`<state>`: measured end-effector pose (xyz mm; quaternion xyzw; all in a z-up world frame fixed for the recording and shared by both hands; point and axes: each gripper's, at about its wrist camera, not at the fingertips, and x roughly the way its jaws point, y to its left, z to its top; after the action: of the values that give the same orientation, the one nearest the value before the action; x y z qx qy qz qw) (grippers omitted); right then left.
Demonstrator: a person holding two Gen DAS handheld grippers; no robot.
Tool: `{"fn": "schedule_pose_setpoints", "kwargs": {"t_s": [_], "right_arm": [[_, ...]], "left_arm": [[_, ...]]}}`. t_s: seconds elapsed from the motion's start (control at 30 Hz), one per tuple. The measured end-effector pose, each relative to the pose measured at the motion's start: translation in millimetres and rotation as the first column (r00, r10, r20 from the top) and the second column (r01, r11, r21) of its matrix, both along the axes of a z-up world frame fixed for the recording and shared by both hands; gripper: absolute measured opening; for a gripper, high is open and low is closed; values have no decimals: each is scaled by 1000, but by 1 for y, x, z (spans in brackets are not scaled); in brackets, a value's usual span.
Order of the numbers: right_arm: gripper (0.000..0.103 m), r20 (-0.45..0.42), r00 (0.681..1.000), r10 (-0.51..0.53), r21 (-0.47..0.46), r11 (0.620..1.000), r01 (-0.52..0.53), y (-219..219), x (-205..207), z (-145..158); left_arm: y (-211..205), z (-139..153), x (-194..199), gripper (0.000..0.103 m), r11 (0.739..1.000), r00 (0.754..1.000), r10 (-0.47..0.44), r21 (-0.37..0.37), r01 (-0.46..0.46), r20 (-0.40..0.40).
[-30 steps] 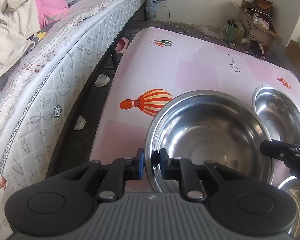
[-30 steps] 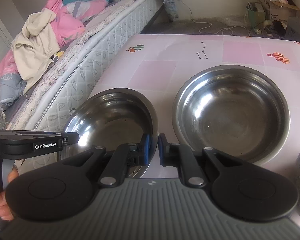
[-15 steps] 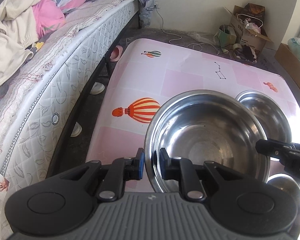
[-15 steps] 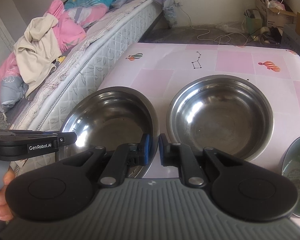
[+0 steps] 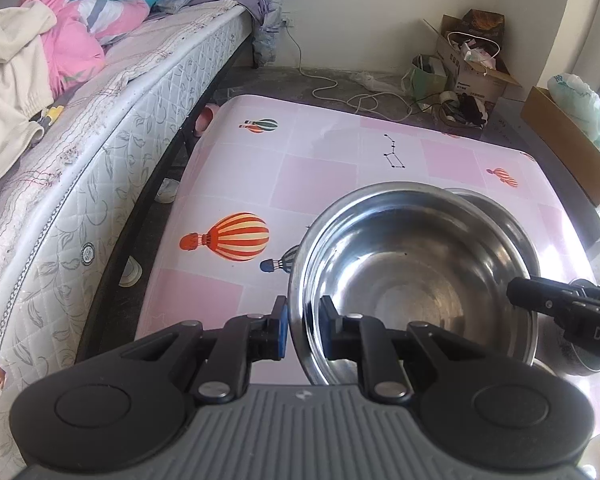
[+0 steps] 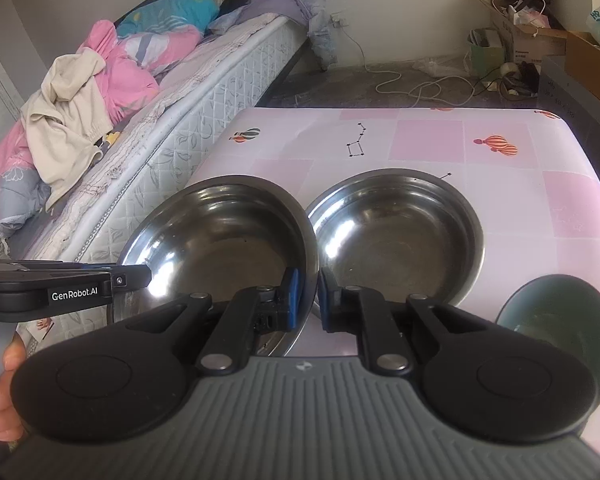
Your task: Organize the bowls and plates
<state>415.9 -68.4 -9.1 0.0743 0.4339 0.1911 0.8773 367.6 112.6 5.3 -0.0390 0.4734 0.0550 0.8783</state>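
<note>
A bed (image 5: 100,128) with a quilted, leaf-patterned white mattress and crumpled pink and cream bedding runs along the left. Beside it stands a low table (image 5: 320,168) with a glossy pink-checked top printed with hot-air balloons. A wide, round, polished steel bowl (image 5: 412,272) with a thin rolled rim hangs tilted above the table. The left gripper (image 5: 303,330) is clamped on its near-left rim, one blue pad outside the wall, the other inside. The right gripper (image 6: 305,300) pinches the opposite rim in the same way, its black fingers nearly together on the thin metal. In the right wrist view a second steel bowl (image 6: 396,236), shallower, sits flat on the table just beside the lifted one, their rims almost meeting. To its right a smaller dark-green bowl (image 6: 560,320) with a matte glaze sits at the table's near edge. Behind the table, a white cable (image 5: 356,96) trails across the grey floor towards open cardboard boxes (image 5: 472,60) in the far corner.
</note>
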Motion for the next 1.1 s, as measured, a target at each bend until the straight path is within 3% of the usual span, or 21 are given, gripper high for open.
{"fn": "schedule_pose_setpoints", "kwargs": {"t_s": [0.53, 0.87, 1.1], "right_arm": [[12, -3, 997, -78, 13, 997, 78, -59, 10, -2], [13, 8, 992, -127, -15, 992, 127, -89, 47, -3], [13, -15, 989, -144, -59, 988, 143, -95, 84, -23]], "left_arm": [[-56, -6, 29, 17, 998, 997, -68, 8, 69, -27], [-86, -14, 68, 17, 995, 995, -95, 15, 96, -29], [-100, -32, 95, 17, 995, 994, -96, 30, 98, -53]]}}
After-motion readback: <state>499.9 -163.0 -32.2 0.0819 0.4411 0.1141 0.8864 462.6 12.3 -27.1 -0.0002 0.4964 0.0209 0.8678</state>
